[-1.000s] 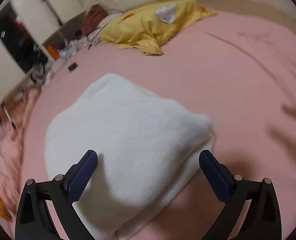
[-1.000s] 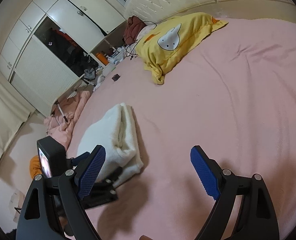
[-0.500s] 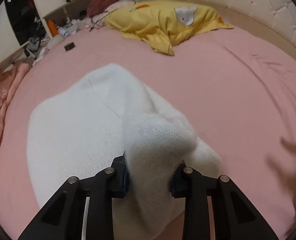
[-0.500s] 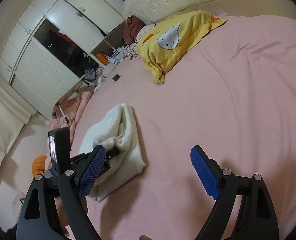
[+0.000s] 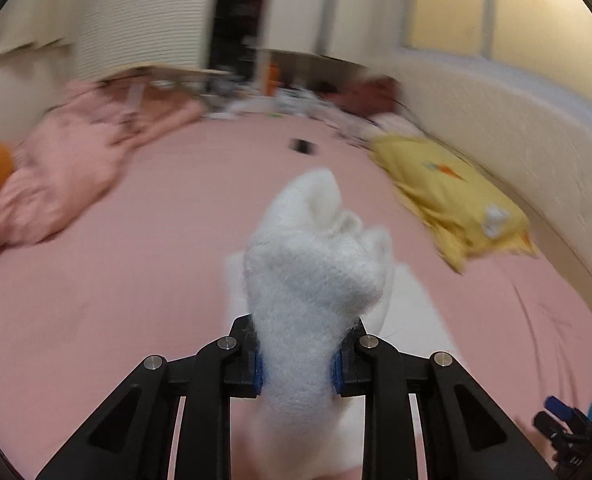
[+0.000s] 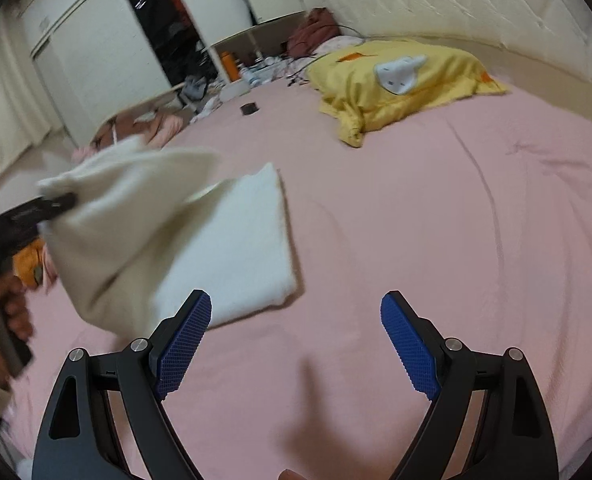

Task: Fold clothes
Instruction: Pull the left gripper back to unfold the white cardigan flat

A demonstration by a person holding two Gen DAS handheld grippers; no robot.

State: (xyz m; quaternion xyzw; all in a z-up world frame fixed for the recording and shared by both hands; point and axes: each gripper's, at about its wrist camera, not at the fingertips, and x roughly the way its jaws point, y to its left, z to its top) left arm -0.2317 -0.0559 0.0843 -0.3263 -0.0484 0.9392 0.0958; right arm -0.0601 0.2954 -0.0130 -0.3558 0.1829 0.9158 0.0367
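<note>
Left tongs (image 5: 297, 364) clamped on a bunched fold of the white sweater (image 5: 311, 264), lifted off the pink bed (image 6: 415, 208).

In the right wrist view, the sweater's lower part lies flat on the bed while its gripped part hangs raised at left. The right tongs (image 6: 296, 340) hover above bare sheet just beside it, their 2 blue pads (image 6: 184, 340) wide apart, holding nothing.

A home bedroom: a wide bed (image 6: 435, 208) under a pink sheet fills the view, a yellow pillow (image 6: 399, 80) at one o'clock against a padded cream headboard (image 6: 475, 4), and white wardrobes (image 6: 96, 56) with clutter at eleven o'clock.
</note>
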